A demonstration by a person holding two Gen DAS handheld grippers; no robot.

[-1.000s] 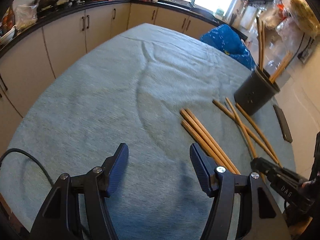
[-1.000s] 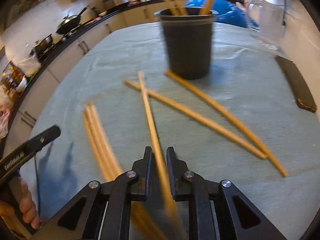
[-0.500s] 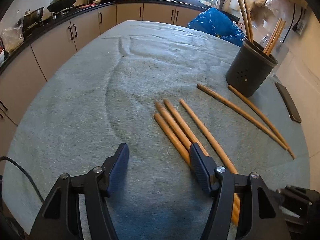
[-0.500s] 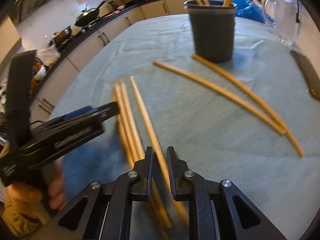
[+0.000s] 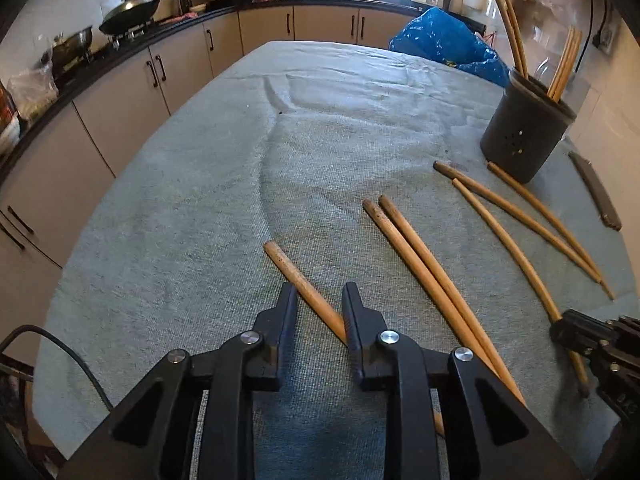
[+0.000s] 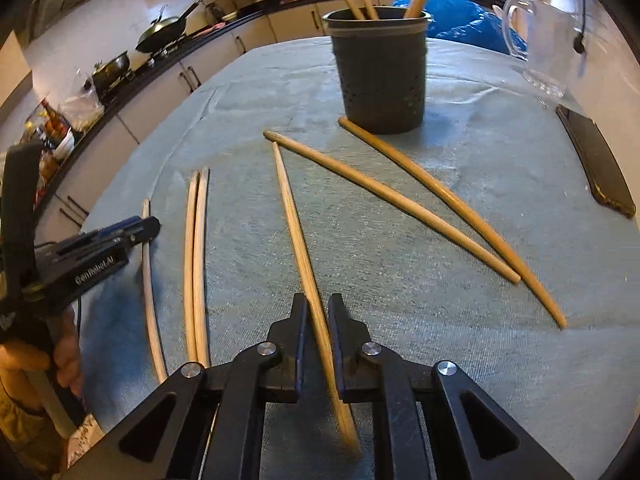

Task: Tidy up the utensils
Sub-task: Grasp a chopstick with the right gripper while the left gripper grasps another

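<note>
Long wooden chopsticks lie on a grey-green tablecloth (image 5: 200, 184). My left gripper (image 5: 319, 300) is shut on one chopstick (image 5: 298, 276), which crosses between its jaws at an angle. My right gripper (image 6: 318, 314) is shut on another chopstick (image 6: 294, 220) that points away toward the black utensil holder (image 6: 380, 72). The holder (image 5: 528, 136) stands at the far right and has several chopsticks upright in it. A pair of chopsticks (image 5: 420, 260) lies beside the left gripper. Two more (image 6: 440, 204) lie in front of the holder. The left gripper shows in the right wrist view (image 6: 120, 236).
A dark flat case (image 6: 596, 160) lies at the table's right edge. A clear glass jug (image 6: 548, 28) stands behind it. A blue bag (image 5: 444, 48) sits past the far edge. Kitchen counters with pans (image 5: 132, 8) run along the left and back.
My left gripper was open over the table and has closed on a chopstick from the group of three. My right gripper kept its chopstick and shifted it away from that group.
</note>
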